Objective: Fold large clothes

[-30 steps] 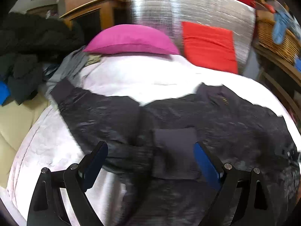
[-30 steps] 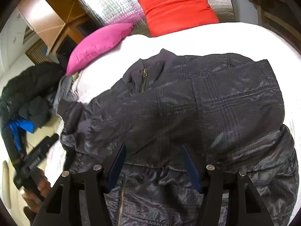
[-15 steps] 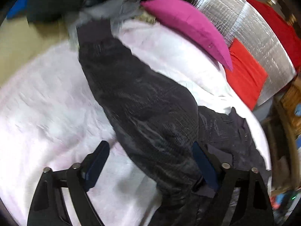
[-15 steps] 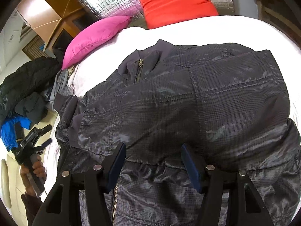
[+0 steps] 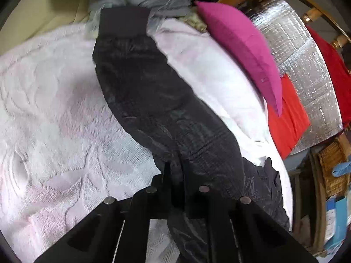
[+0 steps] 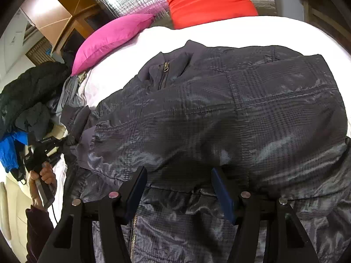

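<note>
A dark grey checked jacket [image 6: 219, 114] lies front-up on the white bedspread [image 6: 241, 30], zip closed at the collar. In the left wrist view its left sleeve [image 5: 153, 100] runs away across the bed to a ribbed cuff [image 5: 122, 22]. My left gripper [image 5: 175, 171] has its jaws closing tight on a fold of that sleeve near the shoulder. From the right wrist view a hand [image 6: 43, 175] holds this left gripper [image 6: 61, 142] at the jacket's left edge. My right gripper [image 6: 178, 188] hovers open just above the jacket's lower front, nothing pinched.
A magenta pillow [image 6: 109, 41] and a red cushion [image 6: 208, 0] lean on a silver foil panel [image 5: 307, 70] at the bed's head. A heap of dark and blue clothes [image 6: 24, 100] sits off the bed's left side. A wicker basket [image 5: 331, 171] stands beyond the bed.
My left gripper has swung over and rolled onto the sleeve, then shut on it; it was open before. The right gripper has stayed put, still open.
</note>
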`<state>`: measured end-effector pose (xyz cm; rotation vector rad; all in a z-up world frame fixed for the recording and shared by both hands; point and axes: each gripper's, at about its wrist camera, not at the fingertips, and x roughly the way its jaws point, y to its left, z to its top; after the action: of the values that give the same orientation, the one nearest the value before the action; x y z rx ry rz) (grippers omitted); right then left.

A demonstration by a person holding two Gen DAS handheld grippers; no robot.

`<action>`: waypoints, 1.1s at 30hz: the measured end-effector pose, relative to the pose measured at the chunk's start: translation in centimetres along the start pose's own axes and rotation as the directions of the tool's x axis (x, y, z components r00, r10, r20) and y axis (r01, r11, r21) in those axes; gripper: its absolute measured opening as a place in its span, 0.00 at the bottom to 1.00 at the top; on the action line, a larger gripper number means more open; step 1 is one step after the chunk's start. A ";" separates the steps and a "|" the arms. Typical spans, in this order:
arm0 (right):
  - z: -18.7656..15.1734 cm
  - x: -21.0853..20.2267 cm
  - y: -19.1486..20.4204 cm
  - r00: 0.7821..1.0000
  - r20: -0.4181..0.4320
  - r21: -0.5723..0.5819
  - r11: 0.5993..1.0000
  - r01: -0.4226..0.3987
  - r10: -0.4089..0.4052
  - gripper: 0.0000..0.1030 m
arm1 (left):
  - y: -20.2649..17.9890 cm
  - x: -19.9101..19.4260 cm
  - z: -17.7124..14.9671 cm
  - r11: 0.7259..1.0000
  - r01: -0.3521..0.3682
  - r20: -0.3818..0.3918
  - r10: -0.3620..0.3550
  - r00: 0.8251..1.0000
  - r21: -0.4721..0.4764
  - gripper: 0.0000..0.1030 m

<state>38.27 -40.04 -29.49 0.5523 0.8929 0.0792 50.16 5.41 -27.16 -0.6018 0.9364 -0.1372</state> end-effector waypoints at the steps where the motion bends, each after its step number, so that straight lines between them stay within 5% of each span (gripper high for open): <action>1: 0.0 0.1 0.0 1.000 -0.003 0.001 1.000 0.003 -0.003 0.63 | -0.7 -0.4 -0.2 1.000 -0.006 0.021 0.006 1.000 0.031 0.06; 5: 0.4 0.7 -0.6 1.000 -0.024 0.053 0.999 -0.010 0.012 0.63 | -7.8 -4.0 -2.8 0.958 0.004 0.143 -0.047 0.989 0.288 0.05; 7: 0.6 0.6 -1.1 0.999 -0.028 0.093 0.995 -0.035 0.037 0.63 | -12.0 -5.3 -6.0 0.894 -0.031 0.173 -0.052 0.984 0.448 0.06; 10: 0.7 0.5 -2.2 0.995 -0.034 0.160 0.983 -0.086 0.092 0.63 | -16.5 -5.2 -12.2 0.779 -0.012 0.099 -0.065 0.993 0.627 0.06; 13: 0.7 0.5 -3.4 0.988 -0.037 0.225 0.964 -0.140 0.152 0.63 | -19.1 -2.3 -19.4 0.647 -0.050 0.025 0.047 0.999 0.761 0.06; 16: 0.8 0.4 -4.3 0.980 -0.041 0.266 0.948 -0.175 0.193 0.63 | -19.5 0.5 -24.3 0.528 -0.129 0.052 0.159 0.986 0.839 0.08; 18: 0.8 0.5 -4.7 0.976 -0.046 0.283 0.939 -0.194 0.215 0.63 | -19.9 0.0 -25.1 0.488 -0.143 0.075 0.157 0.985 0.861 0.21; 19: 0.8 0.5 -4.8 0.974 -0.046 0.287 0.937 -0.199 0.221 0.63 | -20.0 -0.6 -25.1 0.488 -0.110 0.047 0.140 0.989 0.866 0.40; 21: 0.8 0.5 -4.9 0.972 -0.048 0.289 0.935 -0.207 0.230 0.63 | -19.4 -2.6 -23.7 0.543 -0.026 -0.029 0.092 0.995 0.839 0.67; 22: 0.7 0.4 -5.0 0.972 -0.050 0.285 0.936 -0.208 0.231 0.63 | -18.5 -3.7 -23.2 0.565 -0.010 -0.040 0.076 0.996 0.825 0.71; 25: 0.7 0.1 -4.8 0.974 -0.053 0.260 0.944 -0.201 0.222 0.63 | -16.3 -7.7 -20.8 0.660 0.039 -0.044 -0.009 0.999 0.750 0.73; 27: 0.8 -0.2 -4.0 0.980 -0.055 0.218 0.961 -0.173 0.189 0.63 | -14.1 -9.9 -18.8 0.767 0.034 0.000 -0.044 0.999 0.641 0.77; 30: 1.0 -1.3 -1.6 0.999 -0.014 0.049 0.997 -0.052 0.053 0.63 | -10.5 -10.8 -16.8 0.902 -0.054 0.077 0.023 0.997 0.428 0.77; 33: 1.1 -2.6 2.1 0.998 0.060 -0.136 0.990 0.034 -0.026 0.63 | -6.9 -10.9 -15.3 0.968 -0.101 0.077 0.086 0.993 0.228 0.76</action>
<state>37.84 -39.42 -26.04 0.4114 0.8322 0.0962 32.56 -2.83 -22.41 -0.3433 0.8681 -0.1392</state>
